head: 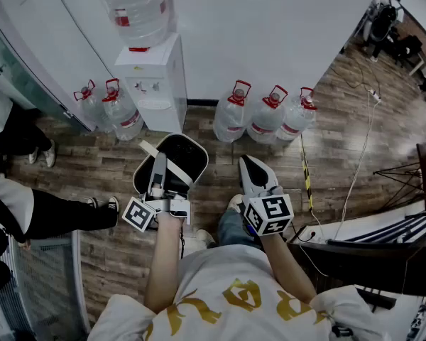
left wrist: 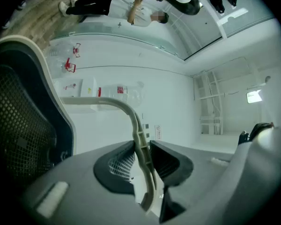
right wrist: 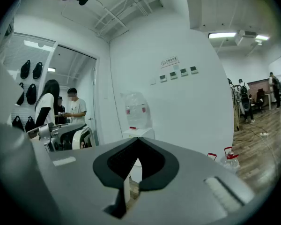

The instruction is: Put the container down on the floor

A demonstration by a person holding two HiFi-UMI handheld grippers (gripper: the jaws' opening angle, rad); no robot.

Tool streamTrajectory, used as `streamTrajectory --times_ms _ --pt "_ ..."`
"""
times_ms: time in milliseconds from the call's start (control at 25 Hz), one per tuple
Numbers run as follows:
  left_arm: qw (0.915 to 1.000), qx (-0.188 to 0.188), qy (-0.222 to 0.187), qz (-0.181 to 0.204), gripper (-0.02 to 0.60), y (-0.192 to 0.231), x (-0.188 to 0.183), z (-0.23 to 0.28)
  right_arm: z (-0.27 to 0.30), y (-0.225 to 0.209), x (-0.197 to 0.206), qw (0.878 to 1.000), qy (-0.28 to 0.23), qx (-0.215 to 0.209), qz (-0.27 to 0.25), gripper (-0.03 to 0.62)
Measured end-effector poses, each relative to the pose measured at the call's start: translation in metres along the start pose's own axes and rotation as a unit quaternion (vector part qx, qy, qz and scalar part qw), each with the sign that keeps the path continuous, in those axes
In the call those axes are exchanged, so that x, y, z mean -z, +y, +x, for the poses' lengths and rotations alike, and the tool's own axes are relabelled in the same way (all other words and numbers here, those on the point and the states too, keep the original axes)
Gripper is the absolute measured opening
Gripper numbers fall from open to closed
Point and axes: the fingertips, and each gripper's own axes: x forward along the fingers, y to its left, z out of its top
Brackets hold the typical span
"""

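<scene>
Carry step: black mesh container [head: 183, 150] hung by handle [left wrist: 141, 139] pinched in left gripper [head: 158, 163]; right gripper [head: 251, 166] pressed together, empty; next, likely lowering to floor [head: 326, 119]

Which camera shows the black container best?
The head view: it shows the container almost whole from above. The left gripper view shows only its handle between the jaws and mesh wall; the right gripper view catches just a bit of rim.

shirt [head: 220, 293]: white tee, yellow lettering | jeans [head: 231, 227]: blue | left gripper [head: 158, 168]: pale grey shell, black jaw liners | right gripper [head: 246, 163]: grey shell, black ribbed pads [right wrist: 116, 161] | left cube [head: 139, 214], right cube [head: 268, 214]: black-and-white square markers
</scene>
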Motion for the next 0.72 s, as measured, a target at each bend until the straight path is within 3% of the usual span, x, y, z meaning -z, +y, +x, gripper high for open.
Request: streamTrajectory --times_ms 720 --pt "0.9998 -0.016 0.016 0.000 0.097 0.019 -0.009 -0.012 0.001 -0.002 0.017 1.000 0.013 0.016 0.010 0.023"
